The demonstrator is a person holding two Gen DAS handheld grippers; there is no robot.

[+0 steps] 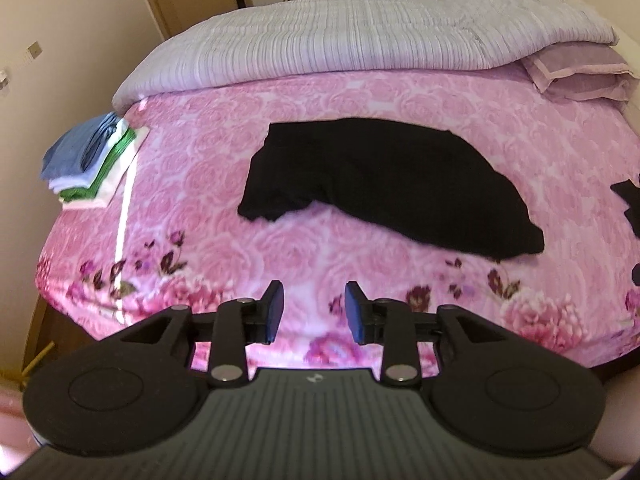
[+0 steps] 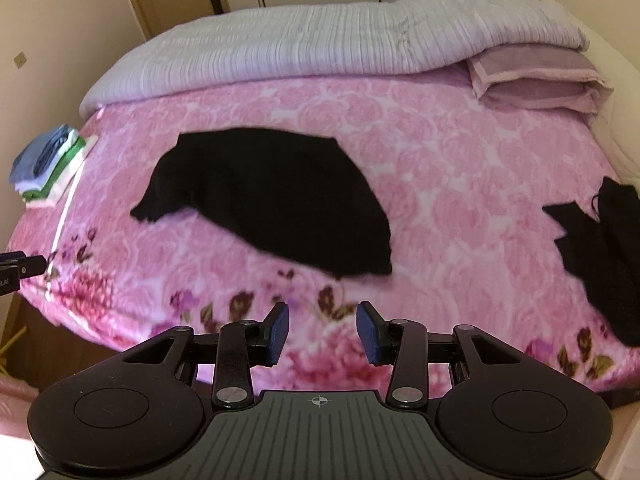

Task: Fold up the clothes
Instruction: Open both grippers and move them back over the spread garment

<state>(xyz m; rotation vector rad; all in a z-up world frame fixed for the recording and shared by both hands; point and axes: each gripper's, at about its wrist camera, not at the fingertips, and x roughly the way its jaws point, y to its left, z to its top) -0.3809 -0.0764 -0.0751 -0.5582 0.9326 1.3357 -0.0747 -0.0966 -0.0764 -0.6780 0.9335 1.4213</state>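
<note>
In the left wrist view, a garment lies on the bed at the frame's centre. A stack of folded clothes sits on the bed's left edge, well apart from it. A rolled quilt spans the top, behind the garment, with a folded blanket under its right end. At far right lies a second garment. Both grippers sit at the bottom.
</note>
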